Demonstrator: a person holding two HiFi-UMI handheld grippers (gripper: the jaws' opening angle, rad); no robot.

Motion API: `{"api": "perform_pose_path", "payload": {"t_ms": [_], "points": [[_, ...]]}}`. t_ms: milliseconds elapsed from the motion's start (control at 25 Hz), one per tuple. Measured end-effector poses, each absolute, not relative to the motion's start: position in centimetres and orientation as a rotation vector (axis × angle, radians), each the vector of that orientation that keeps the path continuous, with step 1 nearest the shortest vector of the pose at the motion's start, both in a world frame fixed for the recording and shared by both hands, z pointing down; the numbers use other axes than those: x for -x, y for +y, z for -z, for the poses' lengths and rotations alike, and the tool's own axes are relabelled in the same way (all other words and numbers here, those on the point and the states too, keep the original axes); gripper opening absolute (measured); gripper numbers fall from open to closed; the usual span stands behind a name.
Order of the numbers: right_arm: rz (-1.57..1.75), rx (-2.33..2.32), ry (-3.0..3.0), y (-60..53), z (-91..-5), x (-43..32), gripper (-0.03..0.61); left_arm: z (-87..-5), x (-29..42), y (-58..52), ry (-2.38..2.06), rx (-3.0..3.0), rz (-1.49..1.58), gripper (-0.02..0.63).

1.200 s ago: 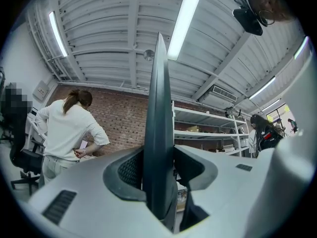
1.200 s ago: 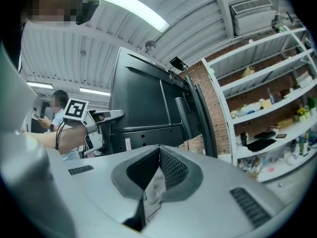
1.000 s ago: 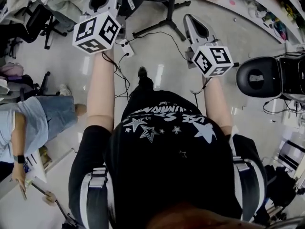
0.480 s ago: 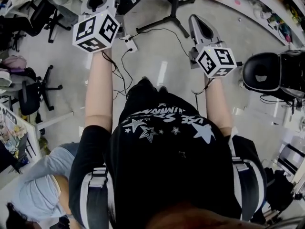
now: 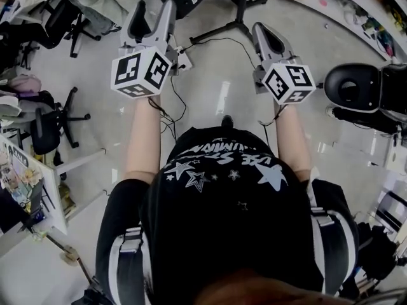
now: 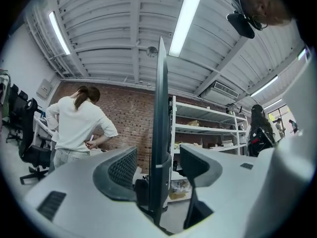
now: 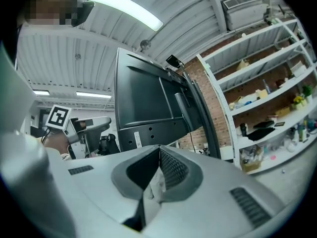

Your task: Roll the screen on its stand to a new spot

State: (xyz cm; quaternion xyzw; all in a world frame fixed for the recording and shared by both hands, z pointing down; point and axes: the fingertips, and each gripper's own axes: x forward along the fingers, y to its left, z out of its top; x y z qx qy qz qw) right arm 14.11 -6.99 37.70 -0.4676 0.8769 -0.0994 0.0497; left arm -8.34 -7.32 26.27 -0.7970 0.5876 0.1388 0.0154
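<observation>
Left gripper (image 5: 152, 19): jaws opening, with the screen (image 6: 161, 108) upright and edge-on between them and a gap on either side; right gripper (image 7: 159, 150): jaws closed tip to tip, the screen's back just beyond them. Containers: white open shelving (image 6: 210, 128) by the brick wall behind the screen holds boxes and small goods too small to name, with a brown box (image 7: 250, 165) at its foot. Around: black stand legs (image 5: 216, 32) on the floor ahead, a power strip (image 5: 184, 59) and cable (image 5: 170, 110) lying near them, office chairs (image 5: 54, 116) to the left, and a person in a white top (image 6: 79, 123) standing beyond.
</observation>
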Motion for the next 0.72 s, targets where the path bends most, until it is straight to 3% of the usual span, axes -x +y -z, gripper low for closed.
{"api": "perform_pose_path", "payload": {"t_ms": [480, 720], "points": [[0.298, 1.379, 2.760, -2.7, -37.8, -4.5, 0.007, -30.9, 10.6, -1.3, 1.603, 2.829, -0.410, 0.260], [0.290, 1.452, 2.721, -0.4, -37.3, -4.5, 0.006, -30.7, 11.1, 1.0, 1.558, 2.866, -0.429, 0.130]]}}
